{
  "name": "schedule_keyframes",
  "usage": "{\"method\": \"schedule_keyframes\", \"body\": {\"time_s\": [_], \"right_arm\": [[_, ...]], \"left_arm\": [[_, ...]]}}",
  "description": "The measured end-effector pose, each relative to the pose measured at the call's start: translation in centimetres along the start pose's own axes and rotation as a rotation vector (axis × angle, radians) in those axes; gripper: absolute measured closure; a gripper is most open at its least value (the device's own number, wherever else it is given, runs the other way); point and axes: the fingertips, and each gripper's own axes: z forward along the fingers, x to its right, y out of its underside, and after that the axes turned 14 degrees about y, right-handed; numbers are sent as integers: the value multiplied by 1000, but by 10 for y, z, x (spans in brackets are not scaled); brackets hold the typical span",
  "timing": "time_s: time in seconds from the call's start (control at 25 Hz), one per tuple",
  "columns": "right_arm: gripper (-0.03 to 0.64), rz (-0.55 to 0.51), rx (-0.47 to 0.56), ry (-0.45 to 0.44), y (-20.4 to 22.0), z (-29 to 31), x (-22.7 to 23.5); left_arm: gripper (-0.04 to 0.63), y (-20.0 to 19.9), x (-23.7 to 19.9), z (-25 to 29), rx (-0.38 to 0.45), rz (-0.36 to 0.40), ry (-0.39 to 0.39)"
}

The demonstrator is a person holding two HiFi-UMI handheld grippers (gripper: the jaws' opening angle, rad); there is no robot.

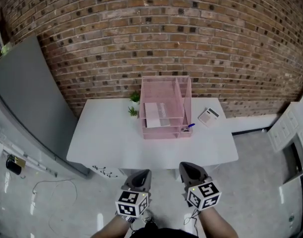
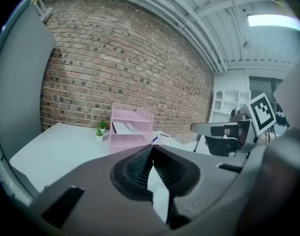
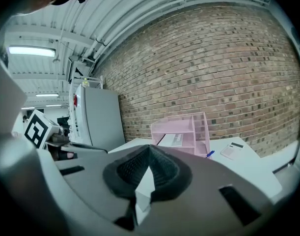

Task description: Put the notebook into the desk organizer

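Observation:
A pink wire desk organizer [image 1: 166, 107] stands at the back middle of a white table [image 1: 111, 138], against the brick wall. A white notebook [image 1: 158, 115] lies on one of its shelves; the same organizer [image 2: 130, 128] and notebook [image 2: 126, 128] show small in the left gripper view, and the organizer [image 3: 184, 132] with the notebook [image 3: 174, 140] in the right gripper view. My left gripper [image 1: 141, 174] and right gripper [image 1: 187, 168] hang side by side over the floor in front of the table, well short of it. Both are shut with nothing between the jaws.
A small potted plant [image 1: 134, 103] stands left of the organizer. A blue pen [image 1: 188, 127] and a calculator [image 1: 209, 116] lie to its right. A grey cabinet [image 1: 27, 93] stands at the left, white shelving [image 1: 290, 128] at the right. A cable lies on the floor.

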Motion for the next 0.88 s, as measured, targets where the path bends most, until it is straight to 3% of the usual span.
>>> {"method": "schedule_keyframes", "body": {"time_s": [0.56,0.88], "right_arm": [[614,-38,-16,-222,38,-147,36],[614,-27,-37,-276,61,-190,22]], "left_arm": [[589,55,169,-39,32,-43,-186],[589,83,206,-73,14,-61,-239]]}}
